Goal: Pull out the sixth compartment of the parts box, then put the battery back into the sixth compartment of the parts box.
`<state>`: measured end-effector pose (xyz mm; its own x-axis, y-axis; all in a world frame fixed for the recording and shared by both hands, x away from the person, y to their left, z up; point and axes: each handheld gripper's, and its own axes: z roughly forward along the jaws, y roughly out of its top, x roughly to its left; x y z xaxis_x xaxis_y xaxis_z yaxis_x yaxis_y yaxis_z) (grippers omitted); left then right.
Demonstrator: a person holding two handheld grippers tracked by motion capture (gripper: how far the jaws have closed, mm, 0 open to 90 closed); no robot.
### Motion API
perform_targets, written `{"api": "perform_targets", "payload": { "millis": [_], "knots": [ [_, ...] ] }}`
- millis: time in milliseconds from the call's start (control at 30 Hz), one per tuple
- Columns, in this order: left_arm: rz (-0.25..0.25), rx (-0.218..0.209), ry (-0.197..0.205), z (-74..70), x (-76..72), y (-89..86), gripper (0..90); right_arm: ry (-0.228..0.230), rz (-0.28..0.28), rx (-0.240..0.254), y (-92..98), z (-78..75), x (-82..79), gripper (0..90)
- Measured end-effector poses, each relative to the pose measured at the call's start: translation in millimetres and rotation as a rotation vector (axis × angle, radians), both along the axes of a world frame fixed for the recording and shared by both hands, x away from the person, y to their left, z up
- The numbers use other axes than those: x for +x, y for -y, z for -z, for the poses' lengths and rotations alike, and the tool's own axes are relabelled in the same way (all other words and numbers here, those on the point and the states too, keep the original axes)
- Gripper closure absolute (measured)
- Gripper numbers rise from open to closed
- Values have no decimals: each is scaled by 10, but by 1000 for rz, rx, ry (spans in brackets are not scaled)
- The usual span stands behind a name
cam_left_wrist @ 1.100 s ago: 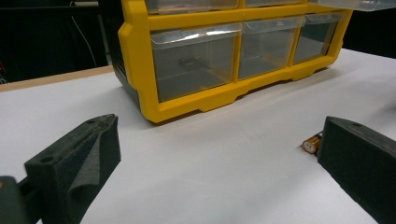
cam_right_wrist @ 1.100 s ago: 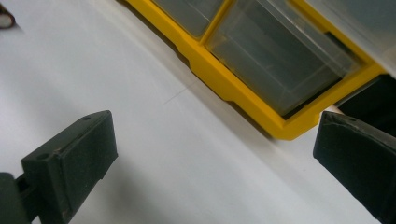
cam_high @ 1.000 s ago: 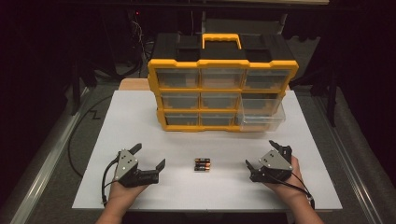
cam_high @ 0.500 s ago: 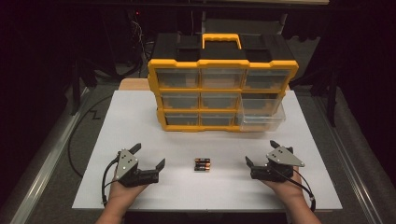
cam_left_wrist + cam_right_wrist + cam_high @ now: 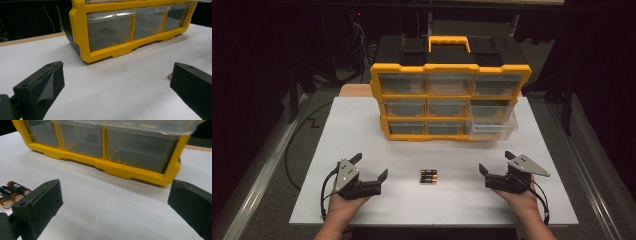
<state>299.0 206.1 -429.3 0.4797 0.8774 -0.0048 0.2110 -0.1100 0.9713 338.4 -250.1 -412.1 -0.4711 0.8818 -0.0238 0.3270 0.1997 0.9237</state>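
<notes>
A person's two hands rest near the front edge of a white surface (image 5: 362, 130), each holding a claw w/ jaws spread wide & nothing between them. The left claw (image 5: 371, 169) sits toward the front-left corner, the right claw (image 5: 495, 166) toward the front-right, a grey three-cornered plate (image 5: 528, 165) on top of it. Both lie well apart from each other.

Between them, just off the front edge at centre, lies a small cluster of batteries (image 5: 428, 176), side by side & touching, black bodies w/ copper ends. In the right gripper view the batteries (image 5: 13, 193) show at far left, beside that claw's left jaw, not touching it.

At the back centre of the surface stands a yellow organizer (image 5: 450, 75) w/ three rows of three clear drawers, black top & a yellow carry handle (image 5: 449, 44). The drawer at its bottom right (image 5: 491, 126) is pulled out toward the front; the rest sit flush. In the left gripper view the organizer's bottom row (image 5: 130, 27) shows beyond the spread jaws; something small lies in the nearest drawer, too blurred to identify. Black cable (image 5: 294, 145) trails along the floor off the left edge.
</notes>
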Motion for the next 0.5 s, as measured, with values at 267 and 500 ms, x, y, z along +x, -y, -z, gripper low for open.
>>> {"api": "perform_targets", "payload": {
  "millis": [267,500],
  "knots": [
    [5,3,5,-8,-5,-10,5,28,0,-32,-3,-28,-18,10],
    [12,7,-3,3,-5,12,5,0,-7,-95,-55,-4,3,10]
  ]
}}
